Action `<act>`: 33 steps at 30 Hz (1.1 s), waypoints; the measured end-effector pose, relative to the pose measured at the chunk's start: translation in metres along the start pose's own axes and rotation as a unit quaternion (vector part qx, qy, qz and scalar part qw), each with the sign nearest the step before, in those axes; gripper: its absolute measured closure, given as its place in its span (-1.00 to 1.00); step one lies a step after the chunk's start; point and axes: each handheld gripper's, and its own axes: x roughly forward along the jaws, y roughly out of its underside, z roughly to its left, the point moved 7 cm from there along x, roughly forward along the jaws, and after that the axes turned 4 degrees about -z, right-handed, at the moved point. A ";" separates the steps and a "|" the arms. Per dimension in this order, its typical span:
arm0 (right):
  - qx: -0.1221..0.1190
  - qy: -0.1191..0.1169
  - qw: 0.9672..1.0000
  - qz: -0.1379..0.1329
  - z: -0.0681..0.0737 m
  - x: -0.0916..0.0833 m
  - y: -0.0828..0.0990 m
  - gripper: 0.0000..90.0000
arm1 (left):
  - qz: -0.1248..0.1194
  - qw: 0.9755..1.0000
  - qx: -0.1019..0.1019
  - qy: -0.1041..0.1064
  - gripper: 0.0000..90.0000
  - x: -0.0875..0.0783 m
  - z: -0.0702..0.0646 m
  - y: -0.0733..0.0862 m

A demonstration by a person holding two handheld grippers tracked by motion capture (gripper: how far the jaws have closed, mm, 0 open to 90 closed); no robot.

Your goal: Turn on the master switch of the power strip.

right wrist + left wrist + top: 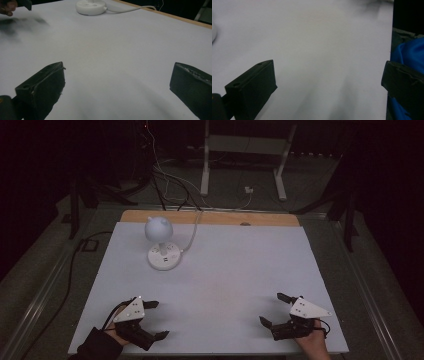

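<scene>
Well short of the white lamp (161,242) at the table's (225,285) far left, my left claw (156,320) and right claw (272,309) gaped empty; reaching carelessly, I risked tipping it or snagging its cord (192,236).

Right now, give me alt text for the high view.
A small white desk lamp with a round head and disc base stands at the far left of a pale grey table. Near the front edge, the left gripper and right gripper rest open, holding nothing.
</scene>
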 end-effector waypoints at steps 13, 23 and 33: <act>0.007 0.004 1.000 -0.014 0.001 -0.004 -0.007 -1.00 | -0.006 1.000 0.007 0.019 -1.00 0.000 -0.008 -0.013; 0.008 0.006 1.000 -0.017 0.001 -0.005 -0.008 -1.00 | -0.004 1.000 0.017 0.027 -1.00 0.000 -0.009 -0.020; 0.014 0.005 1.000 -0.020 0.000 -0.006 -0.009 -1.00 | -0.013 0.999 0.017 0.028 -1.00 0.000 -0.007 -0.031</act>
